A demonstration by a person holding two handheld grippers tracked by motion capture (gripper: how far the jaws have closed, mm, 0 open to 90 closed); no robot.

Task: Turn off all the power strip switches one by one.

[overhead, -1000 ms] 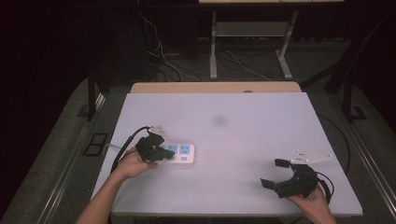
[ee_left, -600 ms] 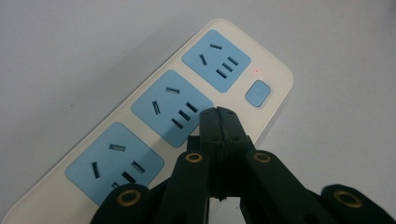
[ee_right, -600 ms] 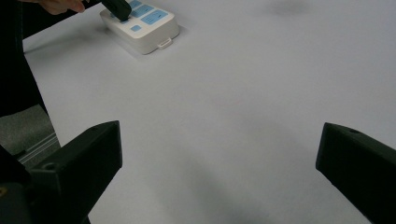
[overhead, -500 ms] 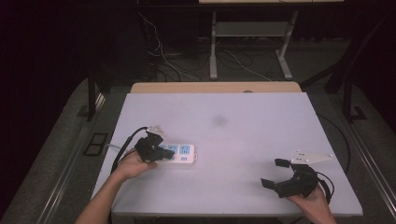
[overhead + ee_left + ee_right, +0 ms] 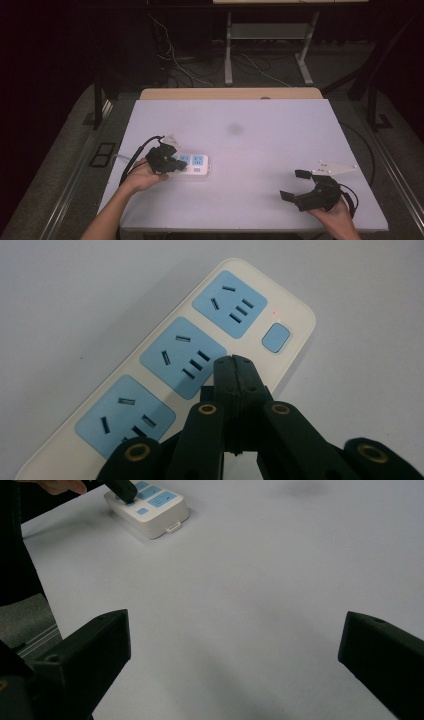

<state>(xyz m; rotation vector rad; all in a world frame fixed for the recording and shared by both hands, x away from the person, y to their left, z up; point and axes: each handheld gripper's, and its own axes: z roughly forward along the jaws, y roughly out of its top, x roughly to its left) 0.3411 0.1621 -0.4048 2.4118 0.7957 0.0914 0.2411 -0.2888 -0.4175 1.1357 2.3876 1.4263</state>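
A pale, almost white tabletop (image 5: 280,150) takes up most of the scene, with a strip of bare wood along its far edge and a faint grey smudge (image 5: 234,129) a little beyond its middle. The floor around it is dark, and cables (image 5: 260,70) trail between the legs of a metal frame (image 5: 230,45) past the far edge.

Near the left edge, toward the near side, lies a white power strip (image 5: 192,165). Its long side runs roughly along the near edge. It has three blue socket faces in a row, a small blue button (image 5: 276,337) at one end, and a tiny red light (image 5: 273,312) beside that button.

The left gripper (image 5: 167,162) sits over the strip's left end, held from below by the person's left hand (image 5: 142,175). In its own view the two black jaws are pressed together with nothing between them, their tip just over the strip's edge beside the middle socket.

The right gripper (image 5: 302,187) is well apart from the strip, close to the near right corner, with the right hand (image 5: 335,212) behind it. Its jaws stand wide, bare tabletop between them, and a grey three-cornered plate (image 5: 334,169) rides on top.
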